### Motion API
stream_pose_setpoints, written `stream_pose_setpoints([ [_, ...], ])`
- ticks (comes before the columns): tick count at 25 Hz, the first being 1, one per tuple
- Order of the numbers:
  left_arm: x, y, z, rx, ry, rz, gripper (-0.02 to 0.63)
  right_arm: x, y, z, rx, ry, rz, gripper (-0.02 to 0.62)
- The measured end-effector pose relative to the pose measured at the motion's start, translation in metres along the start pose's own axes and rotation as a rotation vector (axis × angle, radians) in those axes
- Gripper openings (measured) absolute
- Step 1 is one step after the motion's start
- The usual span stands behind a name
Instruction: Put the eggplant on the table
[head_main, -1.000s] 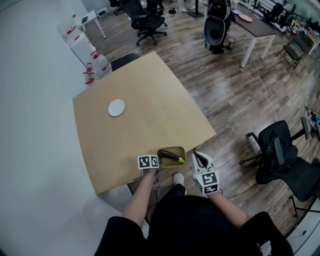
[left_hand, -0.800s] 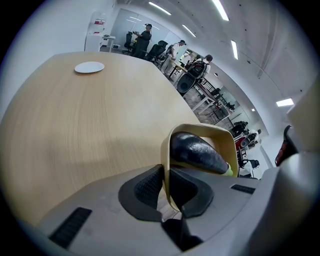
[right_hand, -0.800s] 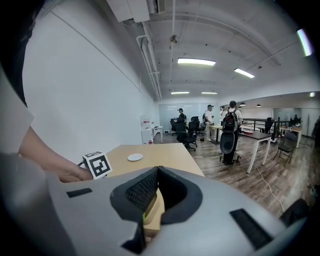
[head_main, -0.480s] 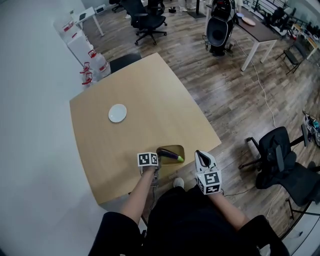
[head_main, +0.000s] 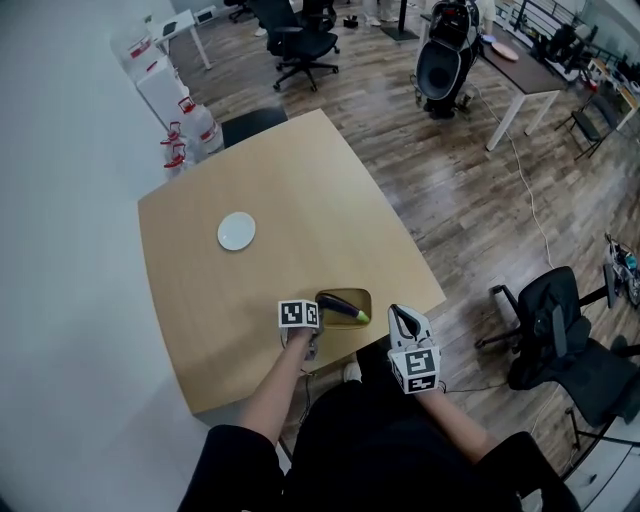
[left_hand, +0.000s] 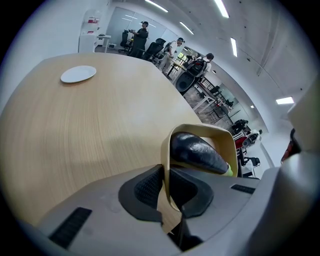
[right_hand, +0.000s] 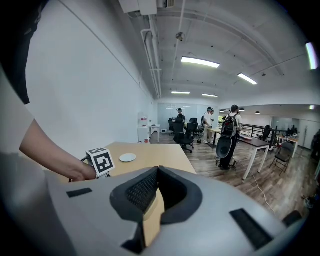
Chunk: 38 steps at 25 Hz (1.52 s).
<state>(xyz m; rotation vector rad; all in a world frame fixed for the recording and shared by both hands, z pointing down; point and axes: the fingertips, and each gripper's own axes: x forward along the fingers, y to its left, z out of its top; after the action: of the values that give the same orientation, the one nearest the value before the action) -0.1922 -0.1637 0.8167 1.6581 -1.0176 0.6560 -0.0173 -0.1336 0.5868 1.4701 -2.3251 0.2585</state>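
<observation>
A dark purple eggplant (head_main: 341, 310) with a green stem lies in a small tan dish (head_main: 345, 294) near the front edge of the wooden table (head_main: 290, 200). My left gripper (head_main: 315, 322) is shut on the dish's near rim. In the left gripper view the pads (left_hand: 150, 186) pinch the dish (left_hand: 222, 142) with the eggplant (left_hand: 197, 152) just beyond them. Whether the dish rests on the table I cannot tell. My right gripper (head_main: 398, 315) hovers right of the dish, off the table's front edge, shut and empty (right_hand: 157, 172).
A white plate (head_main: 236, 231) lies on the table's far left part, also in the left gripper view as white plate (left_hand: 78, 74). Office chairs (head_main: 560, 320), a black speaker (head_main: 443, 60) and another desk (head_main: 520, 75) stand around on the wood floor.
My left gripper has carried the dish with the eggplant a little farther in over the table's front edge. The right gripper has moved along beside it.
</observation>
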Motion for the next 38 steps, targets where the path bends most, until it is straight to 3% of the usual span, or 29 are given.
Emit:
stream_pose_setpoints([
  [5, 0.008, 0.006, 0.025, -0.022, -0.001, 0.005, 0.026, 0.027, -0.005, 0.0, 0.023, 0.005, 0.033, 0.06],
  [11, 0.018, 0.016, 0.067, 0.064, 0.035, 0.054, 0.026, 0.073, -0.018, 0.016, 0.058, -0.01, 0.074, 0.06],
  [15, 0.03, 0.023, 0.095, 0.039, 0.051, 0.069, 0.026, 0.102, -0.033, 0.018, 0.084, 0.015, 0.094, 0.06],
  [19, 0.043, 0.028, 0.129, 0.033, 0.058, 0.08, 0.026, 0.134, -0.065, 0.018, 0.11, 0.03, 0.049, 0.06],
  [26, 0.076, 0.031, 0.17, 0.074, 0.117, 0.095, 0.026, 0.176, -0.1, 0.008, 0.159, 0.073, 0.042, 0.06],
  [32, 0.106, 0.032, 0.202, 0.052, 0.123, 0.108, 0.026, 0.198, -0.131, -0.01, 0.181, 0.124, 0.016, 0.06],
  [38, 0.128, 0.037, 0.214, 0.033, 0.142, 0.111, 0.026, 0.212, -0.157, -0.016, 0.194, 0.145, -0.017, 0.06],
])
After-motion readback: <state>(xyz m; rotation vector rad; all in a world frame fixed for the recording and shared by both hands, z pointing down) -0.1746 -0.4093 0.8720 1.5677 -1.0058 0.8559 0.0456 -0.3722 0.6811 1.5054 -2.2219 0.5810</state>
